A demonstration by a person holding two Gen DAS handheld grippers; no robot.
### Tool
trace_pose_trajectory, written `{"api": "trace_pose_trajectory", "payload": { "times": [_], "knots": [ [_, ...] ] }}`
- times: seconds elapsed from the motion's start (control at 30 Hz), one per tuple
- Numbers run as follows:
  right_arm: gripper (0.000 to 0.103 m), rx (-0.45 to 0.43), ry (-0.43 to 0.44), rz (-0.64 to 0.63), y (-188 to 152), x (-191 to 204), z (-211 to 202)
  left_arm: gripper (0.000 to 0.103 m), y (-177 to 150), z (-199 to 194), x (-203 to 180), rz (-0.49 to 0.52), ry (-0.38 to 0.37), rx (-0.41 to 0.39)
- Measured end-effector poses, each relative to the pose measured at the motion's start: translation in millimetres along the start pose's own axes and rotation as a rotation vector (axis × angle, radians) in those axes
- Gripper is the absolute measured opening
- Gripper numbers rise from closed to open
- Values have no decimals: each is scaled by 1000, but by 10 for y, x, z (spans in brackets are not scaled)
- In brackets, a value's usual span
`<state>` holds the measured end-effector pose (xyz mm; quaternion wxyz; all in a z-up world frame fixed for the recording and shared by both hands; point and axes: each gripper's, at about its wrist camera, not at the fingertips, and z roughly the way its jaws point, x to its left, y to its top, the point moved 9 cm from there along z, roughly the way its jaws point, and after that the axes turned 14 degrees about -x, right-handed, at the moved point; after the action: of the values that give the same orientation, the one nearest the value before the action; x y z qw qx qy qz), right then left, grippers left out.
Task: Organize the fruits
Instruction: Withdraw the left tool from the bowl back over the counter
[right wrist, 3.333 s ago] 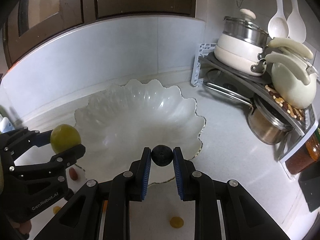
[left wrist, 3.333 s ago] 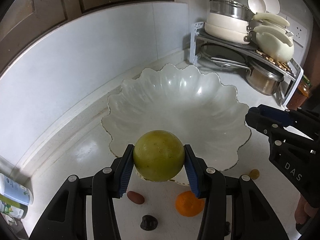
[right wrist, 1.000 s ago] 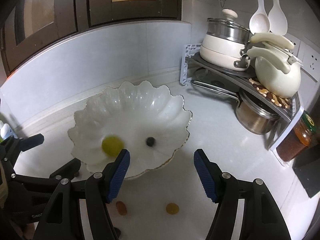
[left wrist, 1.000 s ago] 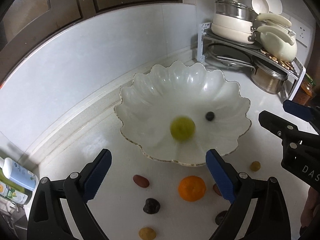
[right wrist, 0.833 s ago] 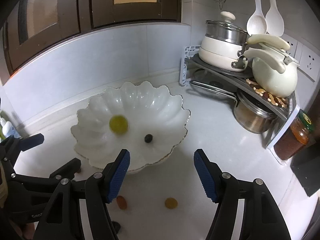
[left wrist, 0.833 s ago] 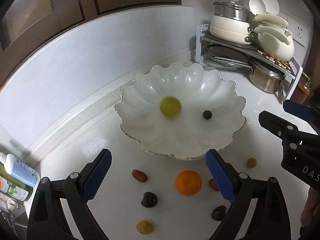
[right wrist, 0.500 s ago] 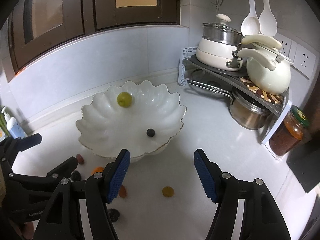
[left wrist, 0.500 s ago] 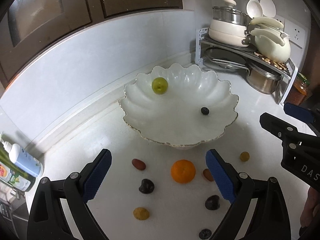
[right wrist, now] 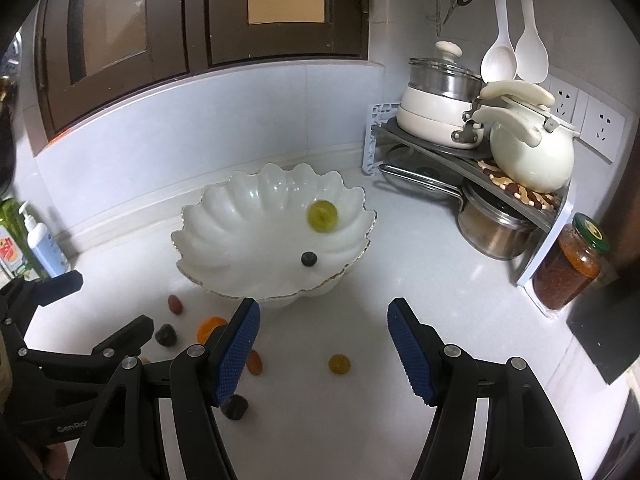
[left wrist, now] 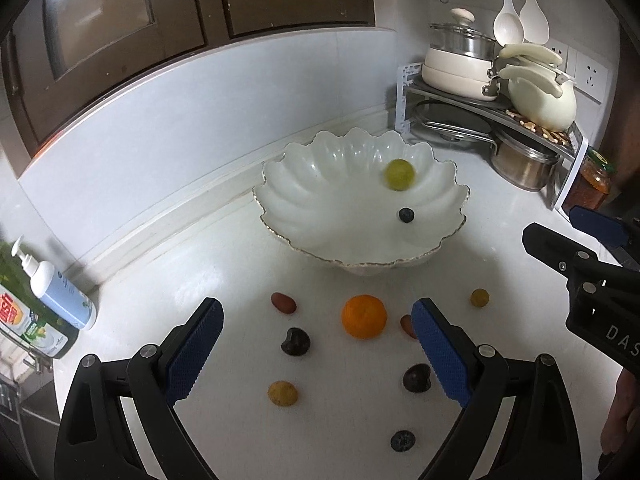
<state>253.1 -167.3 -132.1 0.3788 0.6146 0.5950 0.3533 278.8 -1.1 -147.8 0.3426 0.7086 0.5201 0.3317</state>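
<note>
Grippers: left (left wrist: 316, 354) and right (right wrist: 323, 350) both wide, empty | Next: you take orange (left wrist: 364, 316), at bowl's (left wrist: 448, 240) 6 o'clock | Tip: you straddle it squarely, close gently.

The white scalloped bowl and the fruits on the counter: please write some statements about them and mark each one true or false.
1. A green round fruit and a small dark berry lie inside the white bowl. True.
2. The orange is inside the bowl. False: it lies on the counter in front of the bowl.
3. The left hand-held gripper holds a fruit. False: its jaws stand open with nothing between the pads.
4. The right hand-held gripper is open and empty. True.
5. A jar with a green lid stands beside the pot rack. True.
6. The counter has only one fruit left. False: several small fruits lie there.
</note>
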Motion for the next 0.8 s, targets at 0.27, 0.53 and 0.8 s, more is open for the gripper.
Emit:
{"api": "trace_pose_trajectory", "payload": {
  "times": [0.27,0.53,0.8],
  "knots": [
    [67,-3,13,-12,-47,54,-99,96,-72,-144,34,-15,12,-5],
    [67,0,30,-18,-118,111,-191,96,-168,-275,56,-21,26,-11],
    [67,16,47,-26,-259,111,-265,96,-261,-402,8,-32,35,-21]
  ]
}}
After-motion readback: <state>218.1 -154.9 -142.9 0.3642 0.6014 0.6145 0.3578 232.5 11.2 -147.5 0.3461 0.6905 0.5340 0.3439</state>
